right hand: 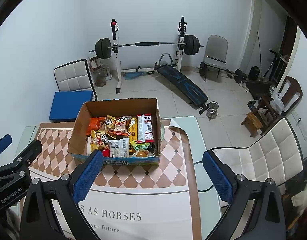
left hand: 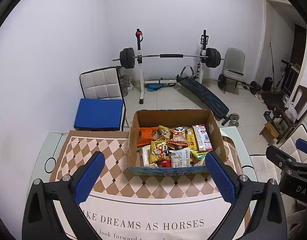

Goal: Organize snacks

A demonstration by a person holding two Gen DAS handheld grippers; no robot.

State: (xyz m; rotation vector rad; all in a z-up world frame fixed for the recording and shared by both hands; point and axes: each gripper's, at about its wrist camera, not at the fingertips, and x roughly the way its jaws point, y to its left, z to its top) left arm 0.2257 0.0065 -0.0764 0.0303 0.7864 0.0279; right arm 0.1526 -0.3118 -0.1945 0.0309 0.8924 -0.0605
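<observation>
L gripper (left hand: 154,160) jaws wide apart, nothing held | R gripper (right hand: 152,159) same, empty | snacks (left hand: 173,146) piled loose in cardboard box (left hand: 133,140) on checkered mat (left hand: 105,160), none seen outside | risk: thin wrappers overlapped, so 2 pkts likely pinched at once or crushed; light box likely shoved if wall is clipped
</observation>
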